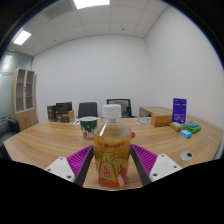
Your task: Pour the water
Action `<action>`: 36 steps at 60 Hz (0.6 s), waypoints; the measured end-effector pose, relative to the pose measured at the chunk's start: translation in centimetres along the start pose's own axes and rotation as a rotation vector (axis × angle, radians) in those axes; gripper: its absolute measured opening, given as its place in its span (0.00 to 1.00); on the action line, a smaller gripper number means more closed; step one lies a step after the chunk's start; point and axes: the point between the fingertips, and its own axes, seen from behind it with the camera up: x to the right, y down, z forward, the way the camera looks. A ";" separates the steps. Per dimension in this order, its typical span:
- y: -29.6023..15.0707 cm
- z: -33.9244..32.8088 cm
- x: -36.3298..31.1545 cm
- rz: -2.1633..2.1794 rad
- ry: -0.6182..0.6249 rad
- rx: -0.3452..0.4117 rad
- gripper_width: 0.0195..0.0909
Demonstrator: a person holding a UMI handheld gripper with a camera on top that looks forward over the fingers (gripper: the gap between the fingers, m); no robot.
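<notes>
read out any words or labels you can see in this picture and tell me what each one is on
No text here can be read for certain.
Bottle, between the gripper jaws, which press on it: its orange label carries print, too blurred to read.
Green cup beyond the bottle: no lettering can be made out.
Purple box on the table: markings too small to read.

bottle [112, 150] orange, white cap | cup [88, 125] green | pads [78, 160] magenta

Clear, glossy plastic bottle [112, 148] with white plastic cap and shiny printed label, between the gripper [112, 160] fingers' ribbed magenta pads [80, 160]. Smooth pale wood-look table [60, 140] with a satin sheen. At 11 o'clock, green glossy cup [88, 125].
</notes>
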 end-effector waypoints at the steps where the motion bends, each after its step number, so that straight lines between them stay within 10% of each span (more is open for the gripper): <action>1: 0.0 0.2 -0.1 0.003 0.007 -0.001 0.82; 4: 0.0 0.7 0.0 0.006 0.034 0.001 0.60; 14: -0.3 0.7 0.2 0.012 0.078 0.034 0.40; 36: -7.2 6.0 3.1 -0.411 0.137 0.035 0.39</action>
